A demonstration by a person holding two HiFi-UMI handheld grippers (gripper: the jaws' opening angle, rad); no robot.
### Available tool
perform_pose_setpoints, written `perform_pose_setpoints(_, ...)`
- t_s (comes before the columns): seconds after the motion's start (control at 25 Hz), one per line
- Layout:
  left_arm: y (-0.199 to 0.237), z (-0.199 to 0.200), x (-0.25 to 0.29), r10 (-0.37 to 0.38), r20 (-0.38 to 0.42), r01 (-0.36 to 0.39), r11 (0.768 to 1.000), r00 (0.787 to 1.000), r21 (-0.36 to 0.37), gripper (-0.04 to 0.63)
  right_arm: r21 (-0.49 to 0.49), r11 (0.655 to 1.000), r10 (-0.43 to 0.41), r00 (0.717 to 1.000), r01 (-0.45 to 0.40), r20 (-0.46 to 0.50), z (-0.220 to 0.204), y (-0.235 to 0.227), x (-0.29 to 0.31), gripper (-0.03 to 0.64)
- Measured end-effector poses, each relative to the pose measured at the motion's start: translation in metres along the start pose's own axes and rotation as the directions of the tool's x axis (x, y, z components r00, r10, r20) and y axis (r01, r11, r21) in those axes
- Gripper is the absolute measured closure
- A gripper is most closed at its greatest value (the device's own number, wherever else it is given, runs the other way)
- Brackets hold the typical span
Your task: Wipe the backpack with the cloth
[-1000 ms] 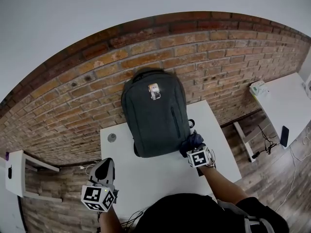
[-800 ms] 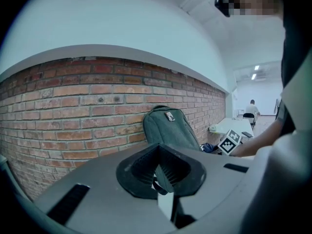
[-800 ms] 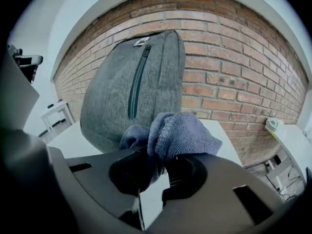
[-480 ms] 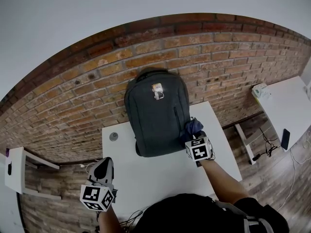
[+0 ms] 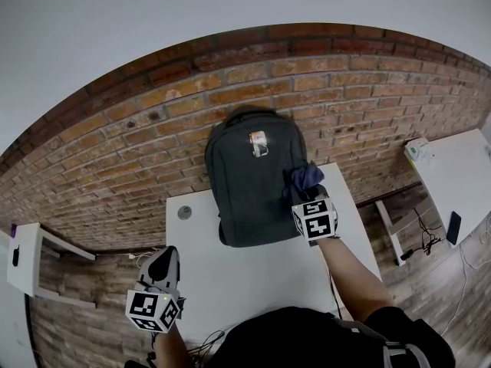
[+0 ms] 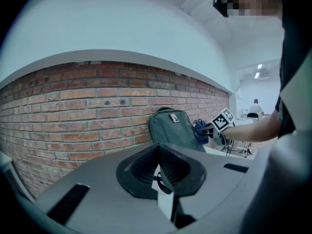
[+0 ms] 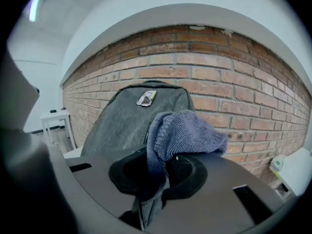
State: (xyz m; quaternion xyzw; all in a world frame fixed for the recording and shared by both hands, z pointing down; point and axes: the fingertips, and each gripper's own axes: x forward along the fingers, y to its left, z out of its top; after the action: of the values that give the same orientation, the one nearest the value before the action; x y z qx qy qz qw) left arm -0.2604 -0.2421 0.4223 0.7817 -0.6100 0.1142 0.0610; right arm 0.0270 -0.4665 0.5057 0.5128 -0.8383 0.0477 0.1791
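A white table [image 5: 253, 274] is standing against a red brick wall [image 5: 138, 136] on a wood floor [image 5: 460, 290]. One dark grey backpack [image 5: 249, 186] is leaning upright on the wall at the table's 12 o'clock edge. One blue cloth [image 5: 305, 178], clenched in the right gripper [image 5: 308, 198], is lying against the backpack's 3 o'clock side. The left gripper [image 5: 164, 257], jaws closed on nothing, is hovering off the table's 7 o'clock corner. A second white table [image 5: 453, 167] is standing at 3 o'clock.
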Motion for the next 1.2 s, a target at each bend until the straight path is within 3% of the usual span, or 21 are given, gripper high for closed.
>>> perform_pose_setpoints(0.24,0.001,0.001,-0.003,0.009,-0.002,-0.009,1.0,1.0,0.003,0.604,-0.18,0.982,0.066,0.995,-0.053,0.07,0.063,0.015,0.03,0.552)
perform_pose_setpoints(0.64,0.012,-0.004,-0.016,0.058,0.0,-0.058,0.998,0.998,-0.013,0.604,-0.214,0.977,0.045,0.992,-0.019,0.121,0.145,-0.007,0.063,0.552)
perform_pose_setpoints(0.96,0.012,-0.005,-0.021,0.067,0.0,-0.067,0.998,0.998,-0.013,0.604,-0.211,0.973,0.124,0.986,-0.097,0.115,0.173,0.013,0.08,0.552)
perform_pose_setpoints(1.2,0.016,-0.009,-0.024,0.079,-0.007,-0.079,0.997,0.997,-0.023,0.604,-0.221,0.962,0.176,0.983,-0.159,0.058,0.16,0.029,0.085,0.552)
